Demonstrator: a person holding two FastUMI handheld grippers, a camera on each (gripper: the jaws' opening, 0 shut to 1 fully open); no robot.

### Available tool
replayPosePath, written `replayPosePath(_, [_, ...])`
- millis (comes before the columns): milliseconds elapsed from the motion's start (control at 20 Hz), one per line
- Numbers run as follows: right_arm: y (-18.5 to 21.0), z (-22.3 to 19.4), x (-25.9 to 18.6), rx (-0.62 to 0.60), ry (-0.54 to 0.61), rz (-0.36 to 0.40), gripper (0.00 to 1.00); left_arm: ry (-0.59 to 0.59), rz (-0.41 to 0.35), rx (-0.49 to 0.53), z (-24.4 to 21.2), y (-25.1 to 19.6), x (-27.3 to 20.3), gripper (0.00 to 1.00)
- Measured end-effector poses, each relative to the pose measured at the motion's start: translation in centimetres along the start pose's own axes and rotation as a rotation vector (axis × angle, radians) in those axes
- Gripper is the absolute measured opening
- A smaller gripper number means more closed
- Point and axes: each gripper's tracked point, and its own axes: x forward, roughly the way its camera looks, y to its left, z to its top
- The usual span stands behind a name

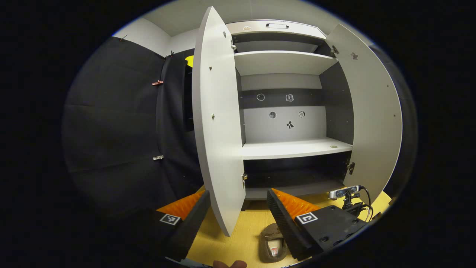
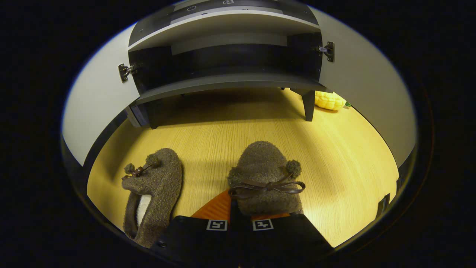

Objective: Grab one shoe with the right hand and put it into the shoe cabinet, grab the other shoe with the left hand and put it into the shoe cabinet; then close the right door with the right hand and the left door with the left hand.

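Observation:
Two brown fuzzy slippers with bows lie on the wooden floor in front of the shoe cabinet. In the right gripper view, my right gripper is shut on the rear edge of the right slipper. The left slipper lies free beside it, toe toward the cabinet. In the left gripper view, my left gripper is held higher, open wide and holding nothing, facing the cabinet shelves. One slipper lies on the floor below it. Both cabinet doors stand open: the left door and the right door.
The left door's edge points at my left gripper, between its fingers. A small camera on a stand with cables sits on the floor by the right door. A yellow object lies past the cabinet's leg. Black cloth walls the left side.

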Motion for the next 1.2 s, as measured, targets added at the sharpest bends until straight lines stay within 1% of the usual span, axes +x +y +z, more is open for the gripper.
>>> replayPosePath(250, [-0.5, 3.0, -3.8, 0.009, -0.029, 0.048, 0.1, -0.024, -0.019, 0.011, 1.0, -0.8, 0.2, 0.97])
replayPosePath(550, [-0.9, 8.5, -9.0, 0.024, -0.082, 0.11, 0.1, -0.06, -0.048, -0.002, 2.6, -2.2, -0.4, 0.97])
replayPosePath(650, [-1.0, 10.6, -10.8, 0.03, -0.11, 0.121, 0.1, -0.068, -0.059, 0.005, 3.0, -2.7, -0.7, 0.97])
replayPosePath(800, [-1.5, 14.0, -13.5, 0.019, -0.15, 0.113, 0.1, -0.082, -0.073, 0.015, 3.5, -3.3, -1.1, 0.97])
replayPosePath(900, [-1.3, 16.3, -14.9, 0.013, -0.174, 0.113, 0.1, -0.086, -0.08, 0.008, 3.7, -3.7, -1.3, 0.97])
replayPosePath(950, [-0.9, 17.5, -15.6, 0.017, -0.181, 0.125, 0.1, -0.087, -0.084, 0.003, 3.9, -3.9, -1.4, 0.97])
replayPosePath(1050, [-0.5, 20.5, -16.8, 0.029, -0.203, 0.145, 0.1, -0.089, -0.095, -0.003, 4.0, -4.4, -1.5, 0.97])
replayPosePath(1200, [-0.4, 25.1, -17.6, 0.01, -0.245, 0.14, 0.1, -0.094, -0.107, 0.003, 4.2, -4.9, -1.5, 0.97])
